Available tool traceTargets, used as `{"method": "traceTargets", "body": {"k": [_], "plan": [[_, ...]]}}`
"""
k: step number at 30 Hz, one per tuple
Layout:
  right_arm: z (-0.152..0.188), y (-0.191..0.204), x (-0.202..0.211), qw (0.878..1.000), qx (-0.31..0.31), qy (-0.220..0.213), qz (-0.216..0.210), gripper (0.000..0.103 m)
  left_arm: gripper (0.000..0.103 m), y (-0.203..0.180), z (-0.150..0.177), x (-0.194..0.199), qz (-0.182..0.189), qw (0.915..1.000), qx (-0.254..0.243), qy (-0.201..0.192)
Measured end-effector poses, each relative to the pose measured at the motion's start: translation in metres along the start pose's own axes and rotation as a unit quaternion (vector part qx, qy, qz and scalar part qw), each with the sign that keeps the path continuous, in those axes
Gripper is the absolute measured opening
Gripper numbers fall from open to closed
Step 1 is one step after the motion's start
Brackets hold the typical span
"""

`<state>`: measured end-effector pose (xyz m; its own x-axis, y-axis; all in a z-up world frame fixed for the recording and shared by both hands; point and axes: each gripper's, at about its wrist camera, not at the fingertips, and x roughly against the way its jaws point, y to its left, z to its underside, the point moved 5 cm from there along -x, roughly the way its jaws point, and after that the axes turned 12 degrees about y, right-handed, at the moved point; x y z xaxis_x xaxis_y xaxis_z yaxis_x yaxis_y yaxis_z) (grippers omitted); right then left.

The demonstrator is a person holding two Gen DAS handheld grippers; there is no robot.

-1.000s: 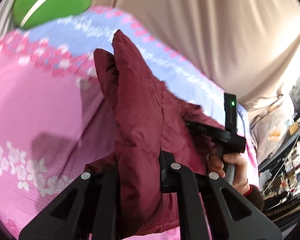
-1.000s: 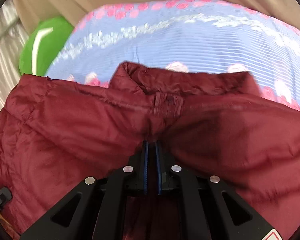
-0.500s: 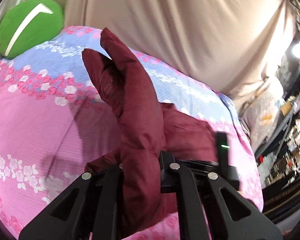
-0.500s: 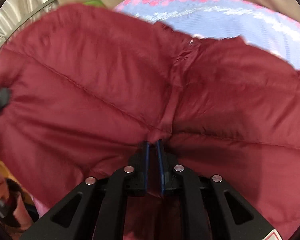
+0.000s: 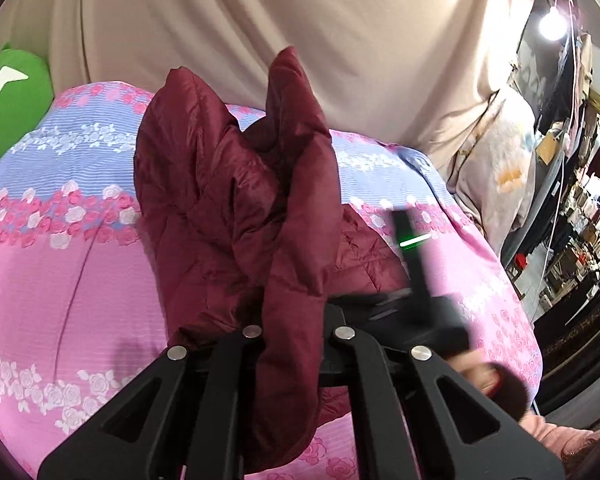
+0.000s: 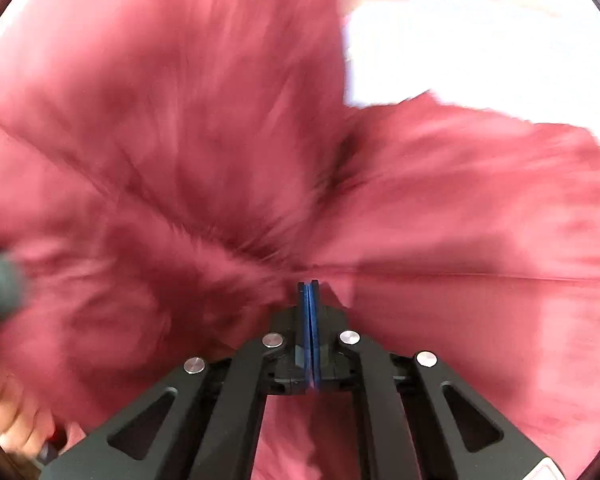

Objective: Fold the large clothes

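right view motion-blurred, overexposed, fisheye edges

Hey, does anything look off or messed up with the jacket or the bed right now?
Nothing looks damaged. The maroon jacket is bunched and lifted off the floral bedspread, pinched by the left gripper and right gripper. The right wrist view is heavily motion-blurred.

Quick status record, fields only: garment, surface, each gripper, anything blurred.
garment: maroon puffer jacket, bunched and lifted off the bed
surface: pink and blue floral bedsheet
left gripper: shut on a thick fold of jacket
right gripper: blue pads together, pinching jacket fabric
blur: right wrist view smeared by motion
background: green cushion, beige curtain
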<state>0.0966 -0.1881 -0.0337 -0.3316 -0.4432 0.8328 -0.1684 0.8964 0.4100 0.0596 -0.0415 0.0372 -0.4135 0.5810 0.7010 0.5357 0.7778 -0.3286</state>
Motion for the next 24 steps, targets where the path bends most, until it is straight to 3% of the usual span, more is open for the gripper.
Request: {"method": "traceTargets", "body": {"k": [4, 7, 11, 16, 19, 24], "plan": [[0.023, -0.077, 0.072, 0.991, -0.079, -0.061, 0.084, 0.007, 0.005, -0.006, -0.002, -0.005, 0.007, 1.0000, -0.005, 0.003], [0.034, -0.118, 0.067, 0.987, -0.130, -0.047, 0.080, 0.007, 0.004, -0.015, -0.004, -0.013, 0.013, 0.9998, -0.014, 0.009], [0.037, -0.108, 0.030, 0.991, -0.111, -0.016, 0.077, 0.007, 0.004, -0.037, -0.008, -0.026, 0.012, 0.9990, -0.037, 0.021], [0.031, -0.102, 0.023, 0.993, -0.104, -0.014, 0.061, 0.007, 0.004, -0.077, -0.011, -0.056, 0.009, 0.9954, -0.083, 0.047], [0.042, -0.117, 0.050, 0.990, -0.126, -0.028, 0.047, 0.006, 0.005, -0.102, -0.007, -0.098, -0.001, 0.9897, -0.113, 0.089], [0.079, -0.144, 0.116, 0.980, -0.174, -0.084, 0.054, 0.007, 0.005, -0.117, 0.006, -0.164, -0.009, 0.9812, -0.117, 0.153]]}}
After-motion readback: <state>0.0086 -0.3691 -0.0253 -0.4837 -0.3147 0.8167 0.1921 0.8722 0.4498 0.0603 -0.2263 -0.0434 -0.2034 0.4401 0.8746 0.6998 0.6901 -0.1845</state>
